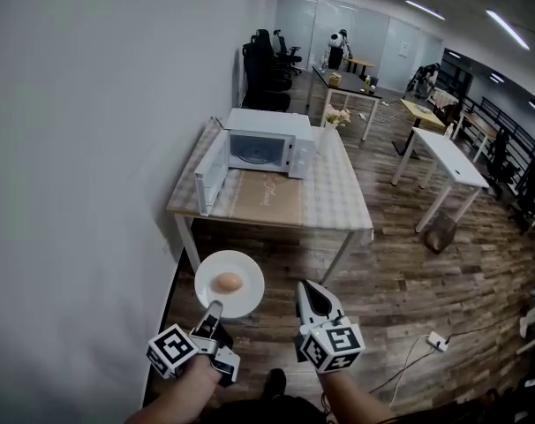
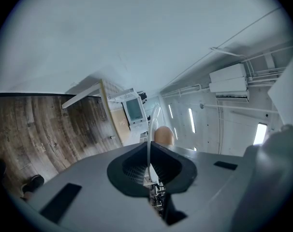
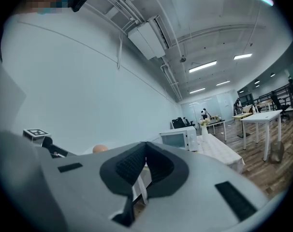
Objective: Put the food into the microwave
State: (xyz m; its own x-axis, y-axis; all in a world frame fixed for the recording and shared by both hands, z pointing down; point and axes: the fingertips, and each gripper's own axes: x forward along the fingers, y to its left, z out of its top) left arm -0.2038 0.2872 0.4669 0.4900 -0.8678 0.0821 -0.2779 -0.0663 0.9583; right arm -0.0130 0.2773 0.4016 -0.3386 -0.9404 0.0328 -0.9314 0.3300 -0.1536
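A white plate (image 1: pixel 243 298) with a brown egg (image 1: pixel 229 282) on it hangs over the wooden floor, some way short of the table. My left gripper (image 1: pixel 214 308) is shut on the plate's near rim. In the left gripper view the thin plate edge (image 2: pixel 148 129) stands between the closed jaws, with the egg (image 2: pixel 163 135) just beyond. My right gripper (image 1: pixel 308 289) floats to the right of the plate, shut and holding nothing (image 3: pixel 145 147). The white microwave (image 1: pixel 269 143) sits at the table's far end, its door (image 1: pixel 209 174) swung open to the left.
The table (image 1: pixel 338 203) has a checked cloth and a tan mat (image 1: pixel 267 200) in front of the microwave. A vase of flowers (image 1: pixel 330 132) stands right of the microwave. A white wall runs along the left. More desks (image 1: pixel 444 159) and chairs fill the room behind.
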